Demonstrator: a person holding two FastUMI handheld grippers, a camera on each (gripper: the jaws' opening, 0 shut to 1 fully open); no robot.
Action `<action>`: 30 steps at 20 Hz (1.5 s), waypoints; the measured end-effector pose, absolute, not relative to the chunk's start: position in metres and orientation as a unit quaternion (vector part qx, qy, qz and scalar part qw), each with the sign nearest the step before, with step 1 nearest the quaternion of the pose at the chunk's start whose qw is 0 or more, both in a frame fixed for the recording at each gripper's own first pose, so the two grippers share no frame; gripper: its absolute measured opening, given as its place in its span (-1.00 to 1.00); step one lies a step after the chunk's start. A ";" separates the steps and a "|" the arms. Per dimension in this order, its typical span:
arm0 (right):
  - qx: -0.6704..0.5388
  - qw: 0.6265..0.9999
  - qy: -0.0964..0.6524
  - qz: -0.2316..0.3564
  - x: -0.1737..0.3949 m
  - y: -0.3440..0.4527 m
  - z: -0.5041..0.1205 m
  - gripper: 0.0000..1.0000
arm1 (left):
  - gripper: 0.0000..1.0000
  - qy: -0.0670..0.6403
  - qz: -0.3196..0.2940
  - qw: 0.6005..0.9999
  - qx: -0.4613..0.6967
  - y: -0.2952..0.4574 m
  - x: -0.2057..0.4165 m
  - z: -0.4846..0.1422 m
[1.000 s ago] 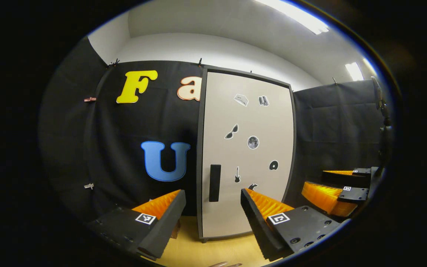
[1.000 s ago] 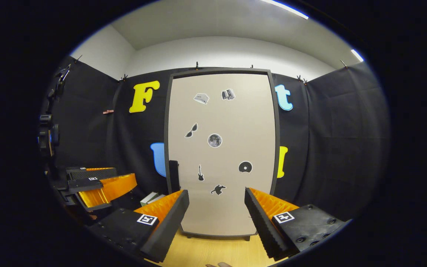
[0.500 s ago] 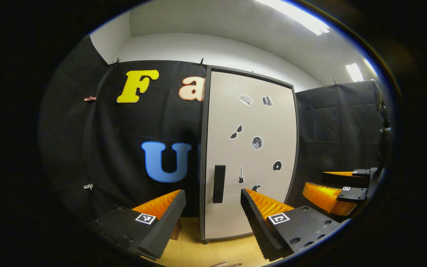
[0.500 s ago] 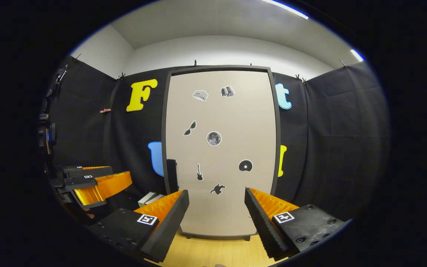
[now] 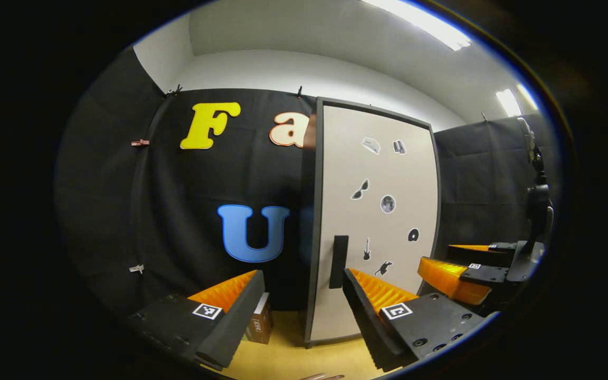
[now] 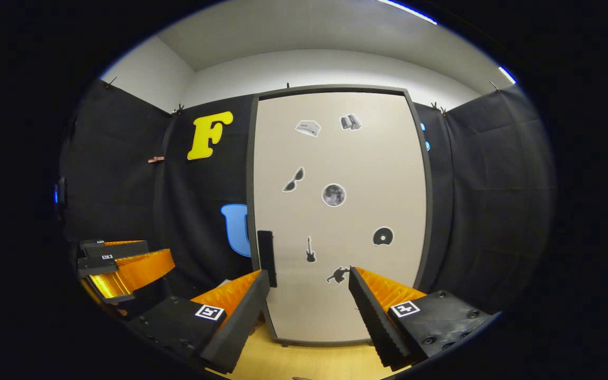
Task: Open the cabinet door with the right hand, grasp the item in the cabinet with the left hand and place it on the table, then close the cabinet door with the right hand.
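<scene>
My left gripper [image 5: 303, 295] and right gripper [image 6: 309, 295] both hung with fingers spread, grasping nothing. The cabinet door [image 6: 335, 211] stood shut at the tabletop's [image 6: 314, 361] far edge, its dark handle [image 6: 266, 257] near the door's left edge, untouched.

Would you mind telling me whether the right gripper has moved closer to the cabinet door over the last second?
Yes. In the right gripper view the door looks larger than before, so the right gripper has advanced toward it.
</scene>
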State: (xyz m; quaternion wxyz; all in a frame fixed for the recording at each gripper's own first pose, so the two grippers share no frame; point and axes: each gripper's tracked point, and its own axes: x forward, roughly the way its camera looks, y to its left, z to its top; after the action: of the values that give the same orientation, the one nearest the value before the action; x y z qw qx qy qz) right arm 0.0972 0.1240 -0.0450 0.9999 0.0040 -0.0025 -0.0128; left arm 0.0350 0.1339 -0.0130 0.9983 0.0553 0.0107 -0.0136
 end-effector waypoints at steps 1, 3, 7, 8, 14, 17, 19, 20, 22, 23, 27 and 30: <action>0.001 1.000 -0.005 -0.003 0.104 0.136 -0.046 0.96 | 0.88 0.009 -0.008 0.998 0.056 0.143 0.035 -0.012; -0.009 0.999 -0.018 0.026 0.120 0.161 -0.048 0.97 | 0.88 0.010 -0.003 0.999 0.053 0.158 0.036 -0.012; -0.004 1.000 -0.007 0.026 0.152 0.182 -0.068 0.94 | 0.88 0.022 0.007 0.998 0.058 0.189 0.043 -0.016; -0.001 1.000 -0.009 0.026 0.161 0.187 -0.070 0.94 | 0.88 0.018 0.005 0.998 0.058 0.193 0.046 -0.016; 0.018 1.000 0.001 -0.014 0.213 0.185 -0.092 0.82 | 0.89 0.020 -0.029 0.999 0.031 0.208 0.062 -0.022; 0.032 0.999 0.018 -0.020 0.237 0.185 -0.110 0.72 | 0.88 0.020 -0.028 0.999 0.033 0.223 0.068 -0.024; 0.028 0.999 0.026 -0.032 0.249 0.183 -0.118 0.57 | 0.88 0.016 -0.024 0.999 0.031 0.232 0.075 -0.025; 0.023 0.999 0.028 -0.035 0.254 0.182 -0.123 0.41 | 0.88 0.017 -0.021 0.999 0.032 0.237 0.079 -0.026; 0.015 0.999 0.031 -0.038 0.264 0.183 -0.130 0.36 | 0.88 0.020 -0.018 0.999 0.035 0.246 0.087 -0.030; 0.012 0.998 0.035 -0.047 0.272 0.181 -0.138 0.36 | 0.88 0.024 -0.021 0.999 0.032 0.247 0.091 -0.033; 0.003 0.998 0.024 -0.056 0.270 0.180 -0.136 -0.17 | 0.89 0.037 -0.019 0.999 0.022 0.258 0.096 -0.042; 0.004 0.998 0.029 -0.055 0.270 0.180 -0.138 -0.54 | 0.89 0.037 -0.018 0.999 0.019 0.260 0.091 -0.042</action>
State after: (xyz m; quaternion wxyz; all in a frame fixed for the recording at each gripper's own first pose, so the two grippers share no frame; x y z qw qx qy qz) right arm 0.2701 0.1795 -0.1381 0.9981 0.0039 0.0286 -0.0547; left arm 0.0912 0.2605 -0.0419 0.9990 0.0194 0.0371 -0.0176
